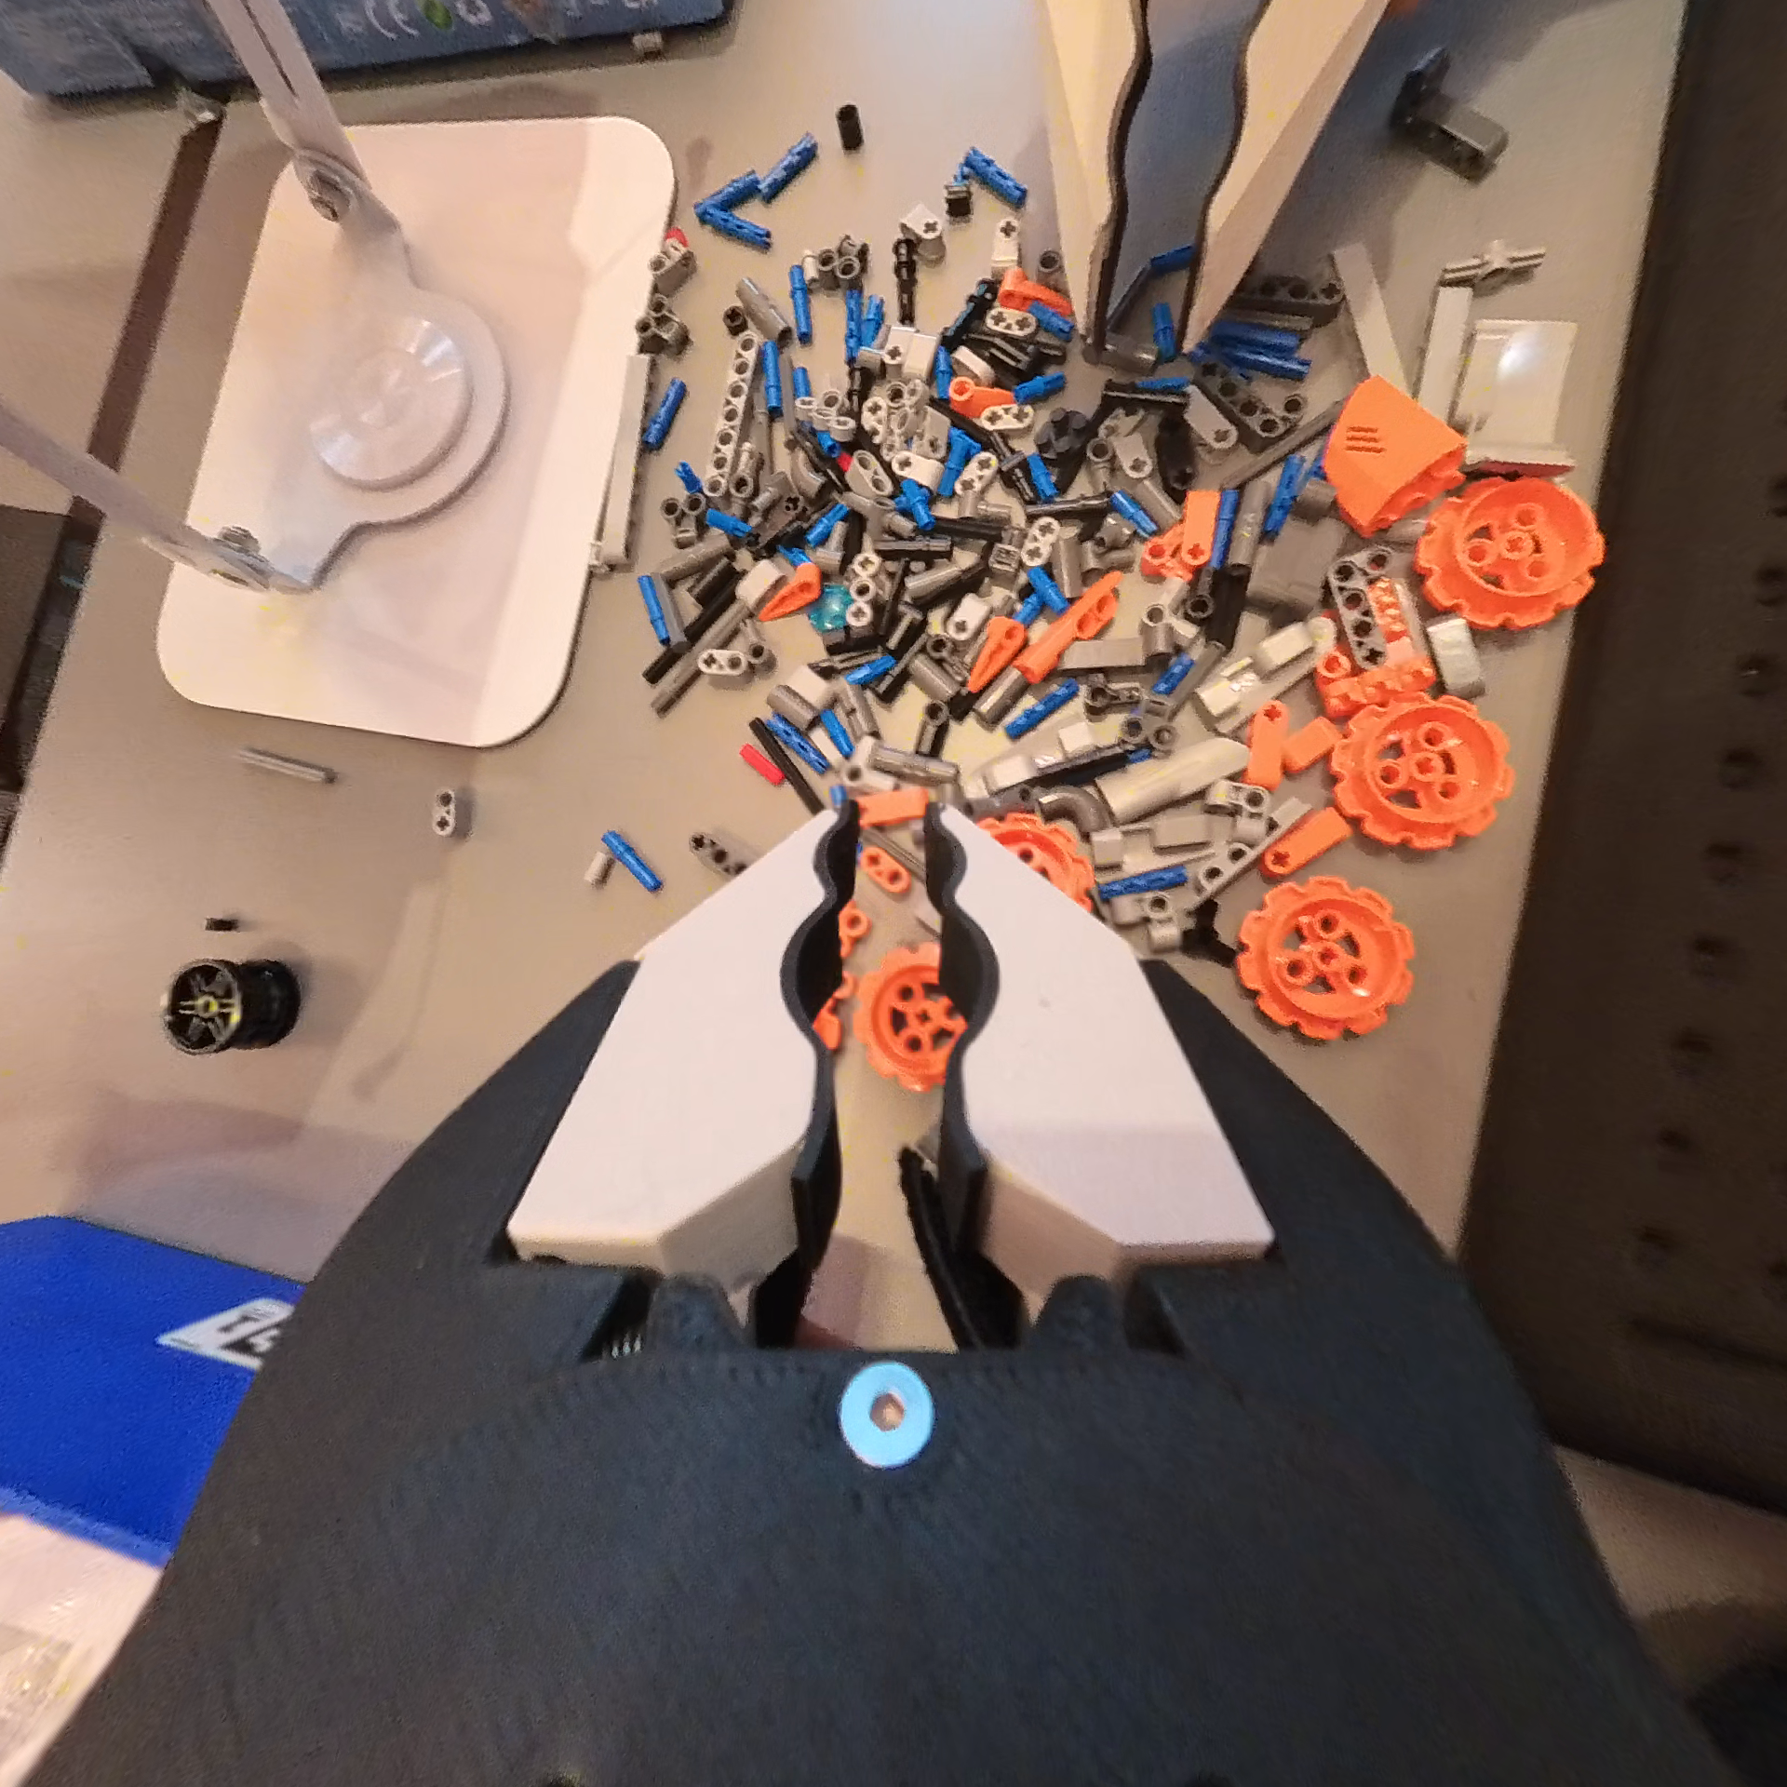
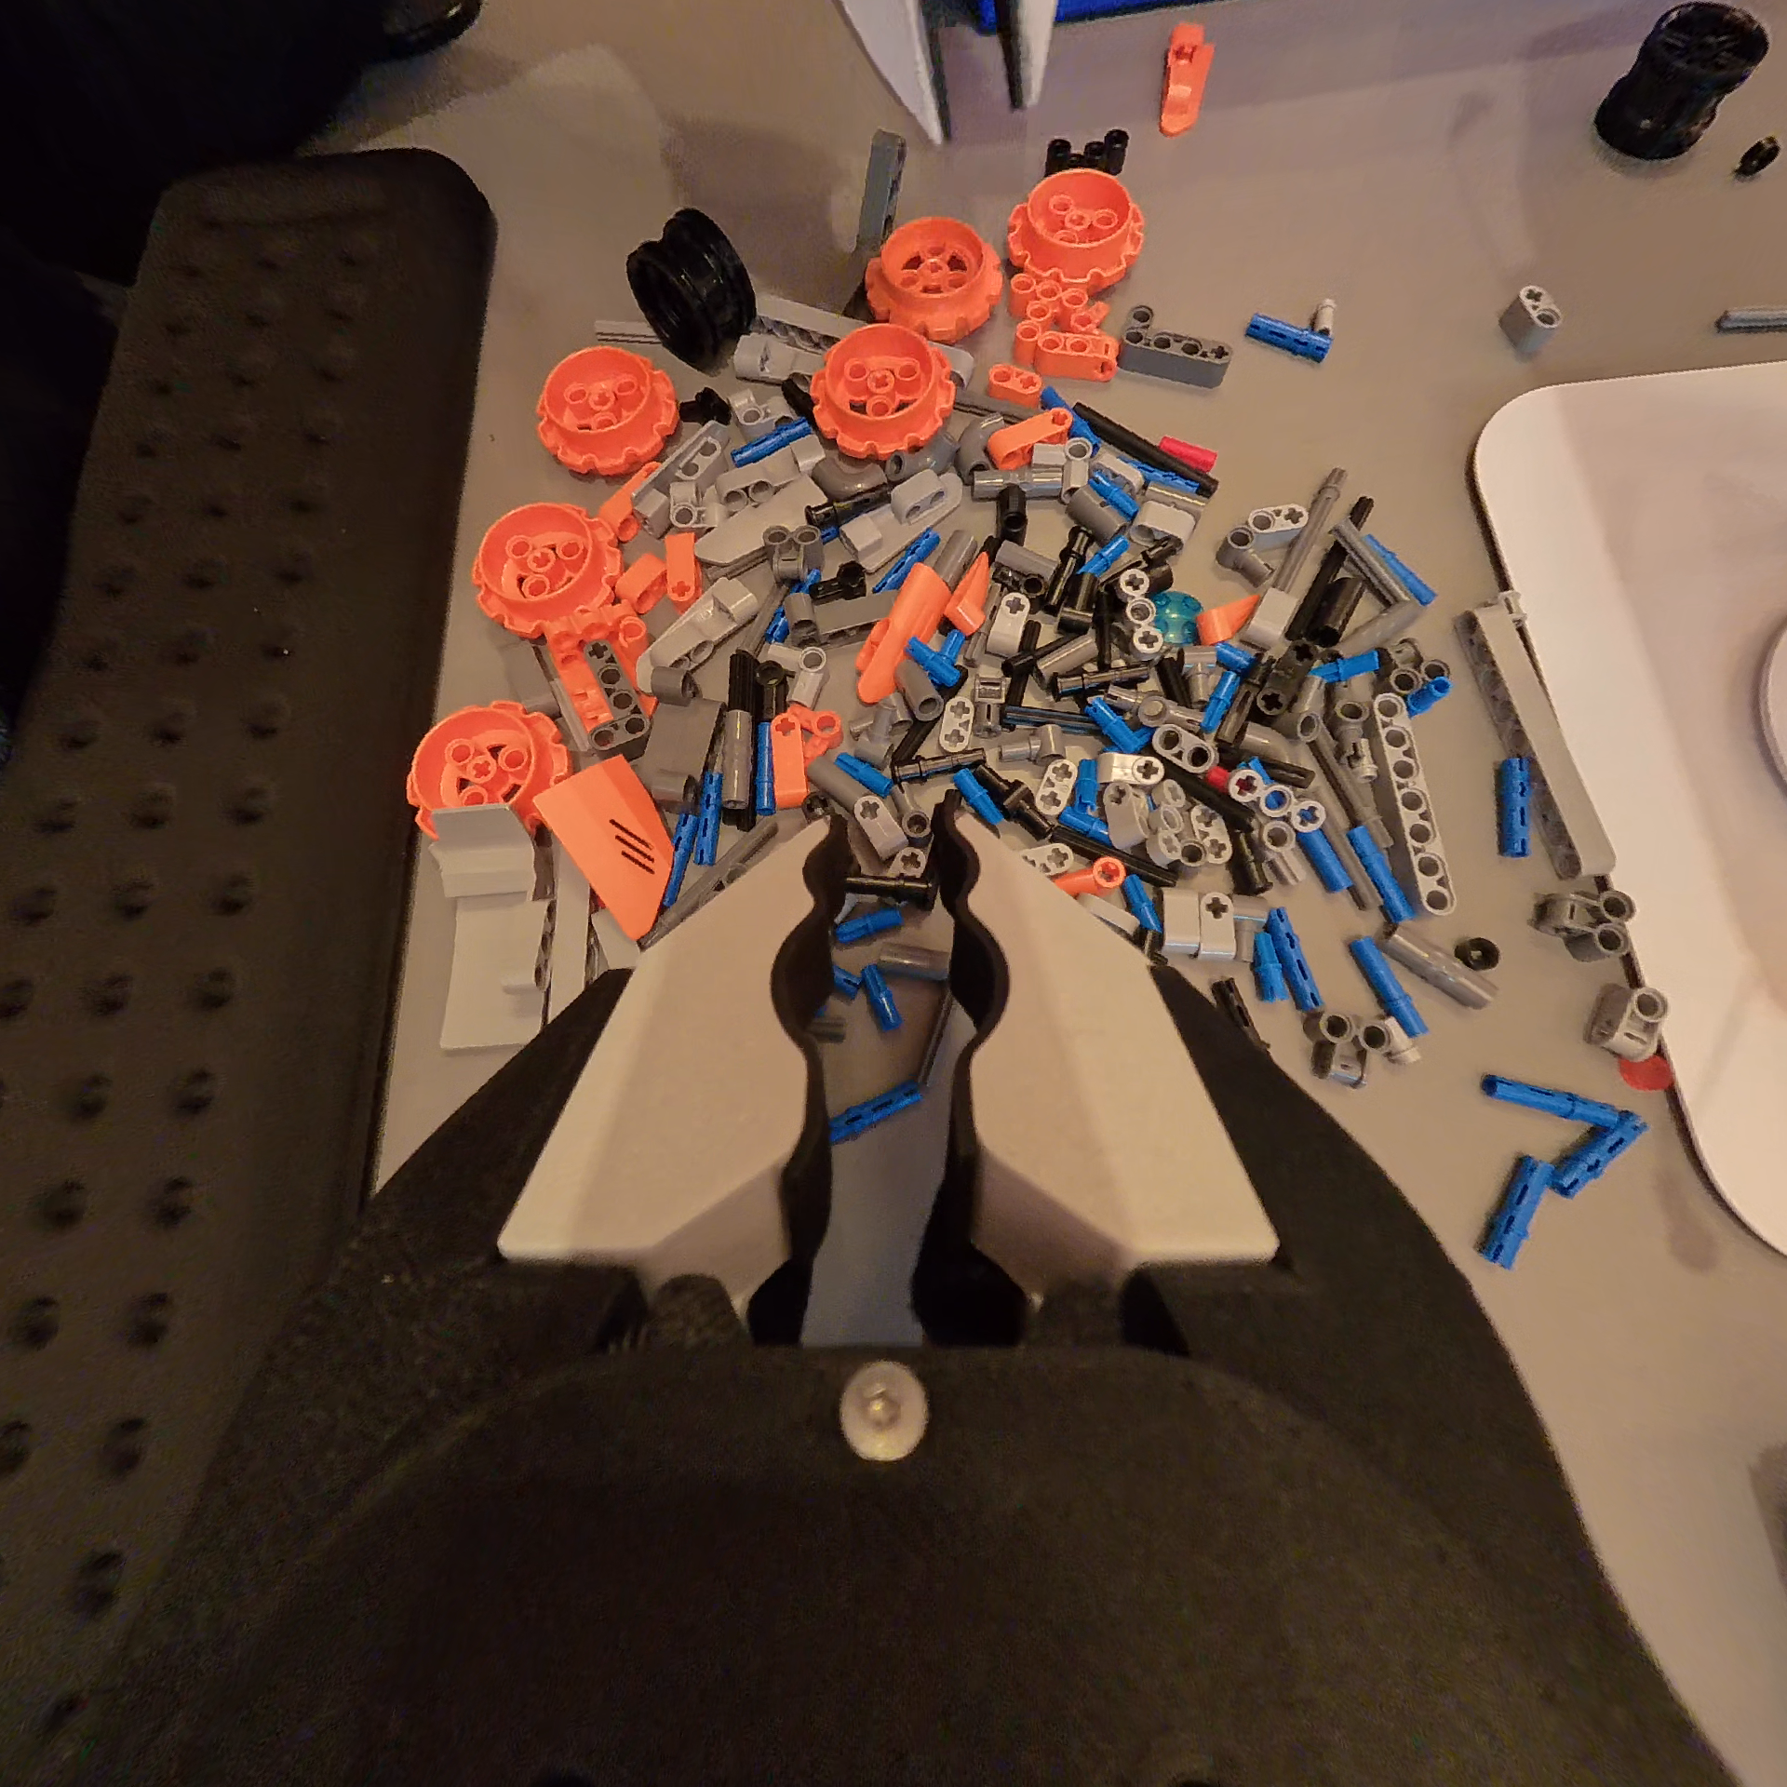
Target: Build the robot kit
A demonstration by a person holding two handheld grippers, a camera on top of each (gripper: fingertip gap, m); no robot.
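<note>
A pile of small building-set parts (image 1: 967, 541) lies on the grey table: blue pins, grey and black connectors, orange pieces. Several orange toothed wheels (image 1: 1421, 774) sit along its right edge. My left gripper (image 1: 890, 822) hovers over the near edge of the pile, jaws a narrow gap apart and empty. A small orange beam (image 1: 894, 805) lies at its tips and an orange wheel (image 1: 914, 1015) shows between its fingers. My right gripper (image 2: 890, 822) is also narrowly open and empty over the pile (image 2: 1064, 677), above a black pin (image 2: 885, 885). It also shows in the left wrist view (image 1: 1151, 329).
A white tray (image 1: 580, 483) holds a metal stand with a clear disc (image 1: 406, 406). A black wheel hub (image 1: 232, 1006) and a blue box (image 1: 116, 1354) lie to the left. A dark dimpled mat (image 2: 242, 774) borders the pile. A black wheel (image 2: 691, 280) sits by the orange wheels. Some 15 cm of space lies between my two pairs of fingers. To the black wheel hub (image 1: 232, 1006): left tips about 20 cm, right tips about 30 cm. It turns up in the right wrist view (image 2: 1672, 47) as well.
</note>
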